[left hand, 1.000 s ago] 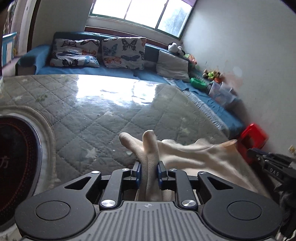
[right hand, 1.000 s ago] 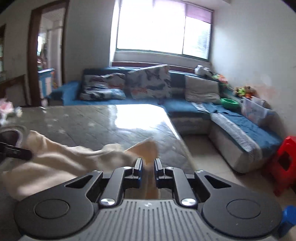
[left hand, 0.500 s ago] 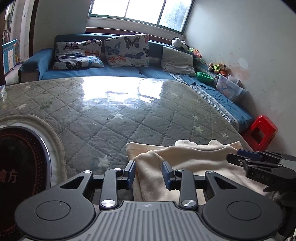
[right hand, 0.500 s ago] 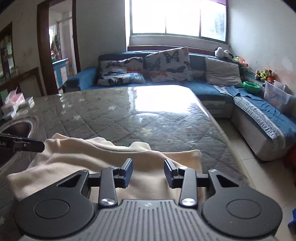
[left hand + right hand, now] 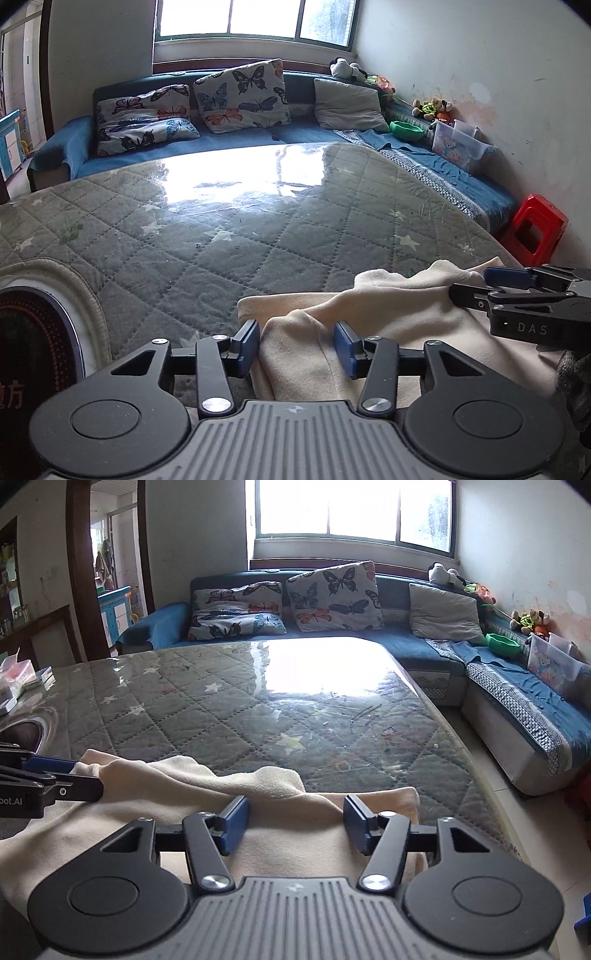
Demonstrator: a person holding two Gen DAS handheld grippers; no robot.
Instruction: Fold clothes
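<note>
The left gripper (image 5: 297,345) sits at six o'clock in its own view, its blue pads spread and opening further; a fold of the cream garment (image 5: 369,325) lies between them, but neither pad presses on it. The right gripper (image 5: 295,825), likewise at six o'clock in the right wrist view, has its fingers spread wider and also opening, with the cloth (image 5: 207,812) lying flat beneath and between them, untouched by the pads. The garment rests rumpled on the near edge of the quilted table cover (image 5: 258,236), its far hem bunched into soft ridges. In the left view the right gripper reaches in at three o'clock over the cloth; in the right view the left gripper enters at nine o'clock. A dark round inset (image 5: 33,354) with a pale rim sits at eight o'clock in the left view. Beyond the cloth the glossy grey-green cover with pale stars stretches toward twelve o'clock, catching window glare. A red plastic stool (image 5: 535,229) stands at two o'clock. Farther off, a blue corner sofa (image 5: 436,657) holds butterfly cushions (image 5: 332,598), and above it is a bright window (image 5: 351,506).
</note>
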